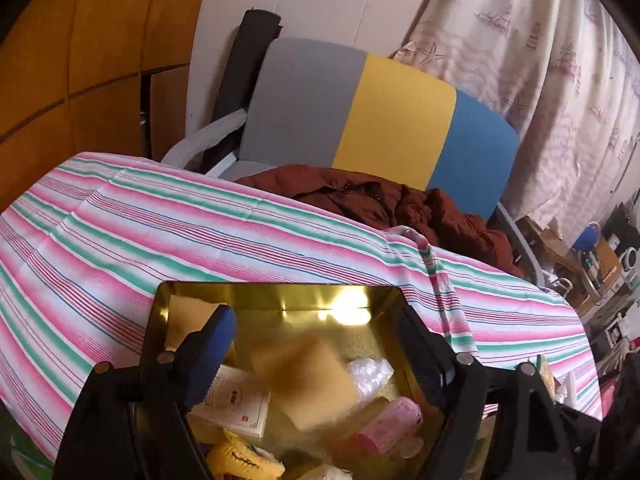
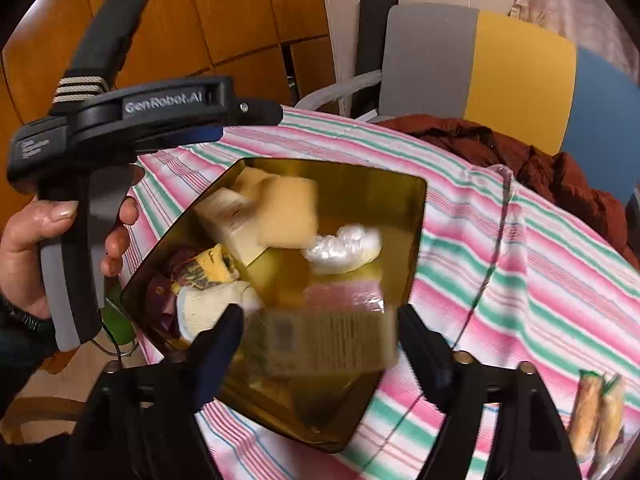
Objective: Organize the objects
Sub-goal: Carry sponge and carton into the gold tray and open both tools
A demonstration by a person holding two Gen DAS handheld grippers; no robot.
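Gold tin [image 2: 416, 216] sits on the striped tablecloth [image 2: 540, 280], stuffed with a blurry tan sponge [image 2: 288, 216], a cardboard box [image 2: 324, 342] and more. Both the left gripper [image 1: 320, 336] and right gripper [image 2: 320, 332] are spread wide above it, holding nothing.

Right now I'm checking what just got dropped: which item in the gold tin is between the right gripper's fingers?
The tan printed carton, blurred, between the open right gripper's fingers at the gold tin's near end; other items lie farther in.

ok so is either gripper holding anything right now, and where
Left gripper: nothing, jaws open above the tin. Right gripper: a blurred box sits between its fingers, end to end, but a firm hold cannot be told.
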